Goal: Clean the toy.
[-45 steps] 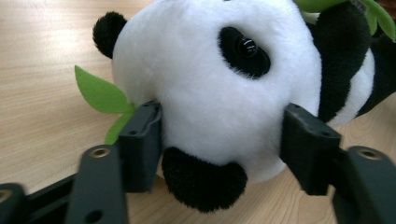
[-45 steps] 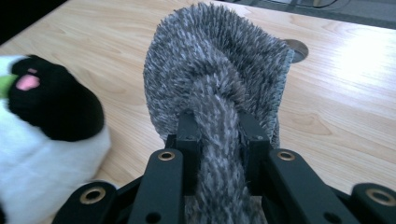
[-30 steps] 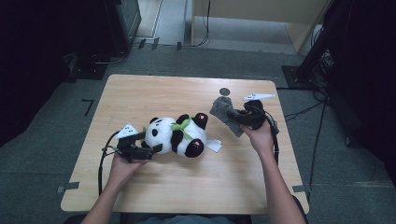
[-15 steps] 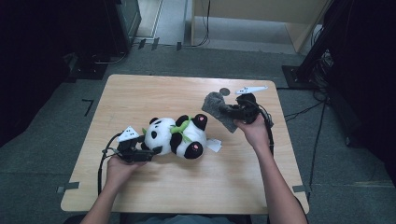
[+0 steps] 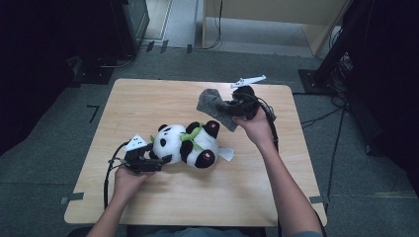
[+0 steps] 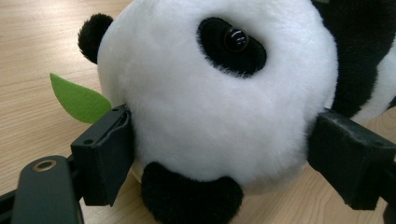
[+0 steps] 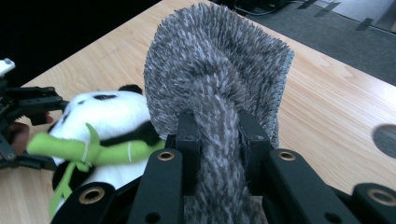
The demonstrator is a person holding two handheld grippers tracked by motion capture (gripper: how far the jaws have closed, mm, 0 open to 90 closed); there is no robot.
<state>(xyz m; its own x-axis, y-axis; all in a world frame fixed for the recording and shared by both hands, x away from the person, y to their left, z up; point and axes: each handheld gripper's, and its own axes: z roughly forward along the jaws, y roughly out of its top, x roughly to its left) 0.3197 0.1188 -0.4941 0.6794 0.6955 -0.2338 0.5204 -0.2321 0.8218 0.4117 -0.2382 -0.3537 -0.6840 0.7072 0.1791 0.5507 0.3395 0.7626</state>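
Panda (image 5: pixel 185 145) lies at frame centre, its head braced between the left gripper's (image 5: pixel 157 161) wide jaws, which have just been adjusting. Upper right, the right gripper (image 5: pixel 225 105) is clenched on the grey cloth (image 5: pixel 211 102), lifted clear; wiping the panda appears not yet begun.

Desk (image 5: pixel 197 197): light wood grain, rounded corners, round hole (image 7: pixel 385 139) near far right edge. Grey carpet floor (image 5: pixel 44 163) on all sides; tape marks (image 5: pixel 93 111) left of desk and at its near corners. Black cables (image 5: pixel 341 128) trailing across floor at right. Dark equipment stand (image 5: pixel 126 29) at far left, black feet beside it. Pale wooden cabinet (image 5: pixel 276 12) at far side, cables beneath. Black stand base (image 5: pixel 316 79) at far right.
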